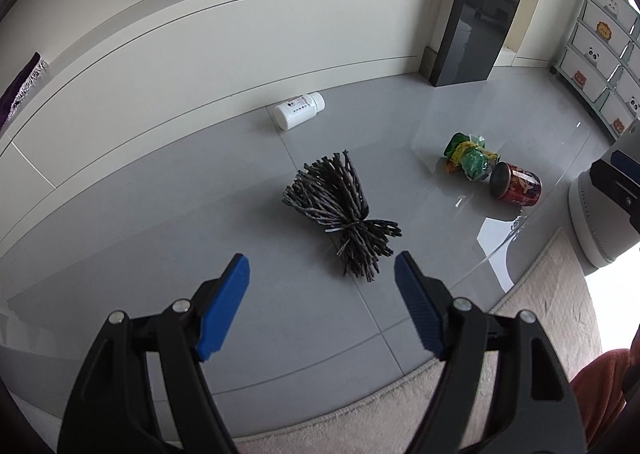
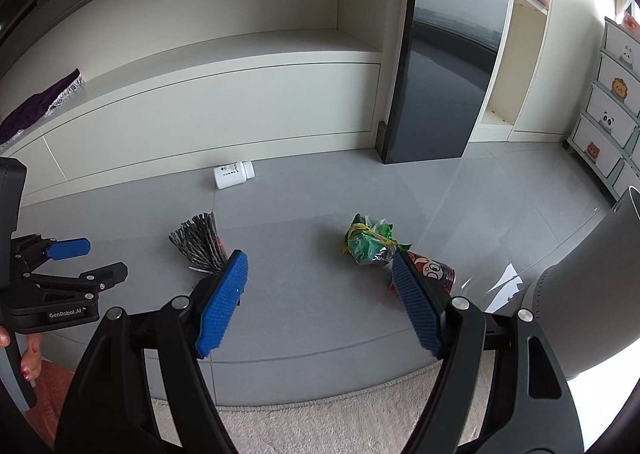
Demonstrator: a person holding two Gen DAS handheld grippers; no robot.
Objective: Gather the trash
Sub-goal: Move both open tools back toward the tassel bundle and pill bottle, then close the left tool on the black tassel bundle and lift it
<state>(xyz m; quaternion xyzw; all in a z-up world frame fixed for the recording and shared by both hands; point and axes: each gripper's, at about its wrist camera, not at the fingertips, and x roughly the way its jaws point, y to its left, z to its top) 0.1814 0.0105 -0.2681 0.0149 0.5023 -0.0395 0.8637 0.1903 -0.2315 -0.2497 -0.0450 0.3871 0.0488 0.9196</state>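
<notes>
Floor (image 1: 168,238): grey glossy tiles, beige rug (image 1: 540,318) at near edge.
Wall unit (image 1: 240,38): cream.
Litter: white bottle (image 1: 299,110), tied twig bundle (image 1: 340,210), green wrapper (image 1: 472,158), red can (image 1: 518,184).
Left gripper (image 1: 322,274): jaws apart, empty.
Right gripper (image 2: 320,270): jaws apart, empty.

The left gripper (image 2: 86,260) bore "GenRobot.AI" in white on its black body. The white bottle (image 2: 234,174) carried a label with print too small to read, and the red can's (image 1: 519,185) markings were illegible too.

Bottle (image 1: 299,111) by cabinet (image 1: 224,46), twig bundle (image 1: 340,214) in front; wrapper (image 1: 472,158) touching can (image 1: 518,185) to the right.
</notes>
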